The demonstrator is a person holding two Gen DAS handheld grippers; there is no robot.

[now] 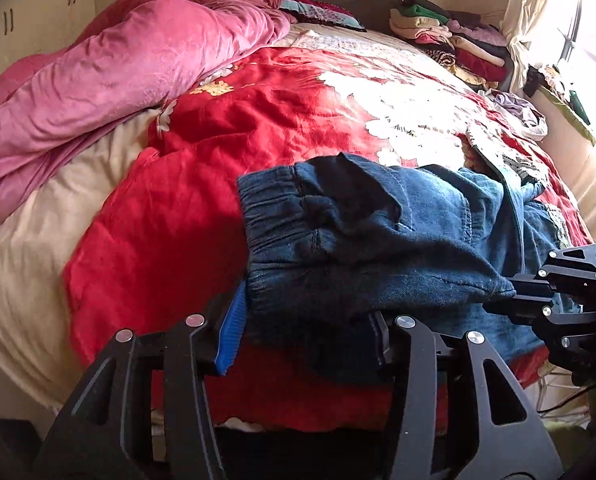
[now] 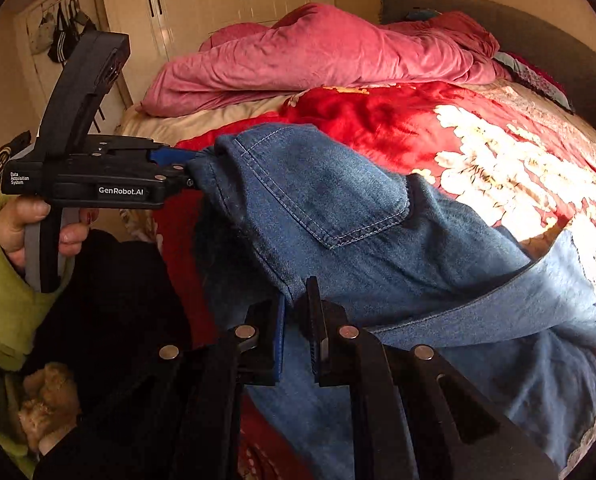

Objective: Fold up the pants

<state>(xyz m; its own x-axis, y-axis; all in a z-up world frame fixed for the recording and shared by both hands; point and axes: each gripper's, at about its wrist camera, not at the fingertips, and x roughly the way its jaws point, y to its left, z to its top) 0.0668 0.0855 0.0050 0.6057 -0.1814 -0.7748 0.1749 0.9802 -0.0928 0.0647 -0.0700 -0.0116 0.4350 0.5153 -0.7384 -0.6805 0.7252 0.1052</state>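
Observation:
Blue denim pants (image 1: 378,240) with an elastic waistband lie bunched on the red floral blanket (image 1: 238,128) near the bed's front edge. In the right wrist view the pants (image 2: 338,216) show a back pocket and hang lifted between both grippers. My left gripper (image 2: 190,168) is shut on the waistband corner at the left; in its own view (image 1: 306,320) the fabric fills the gap between its fingers. My right gripper (image 2: 298,312) is shut on the denim edge lower down; it also shows at the right of the left wrist view (image 1: 510,292).
A pink quilt (image 1: 98,80) is heaped along the bed's left side. Stacked folded clothes (image 1: 450,36) sit at the far right corner by the window. White wardrobes (image 2: 218,0) stand behind the bed. A cream sheet (image 1: 26,240) covers the near left.

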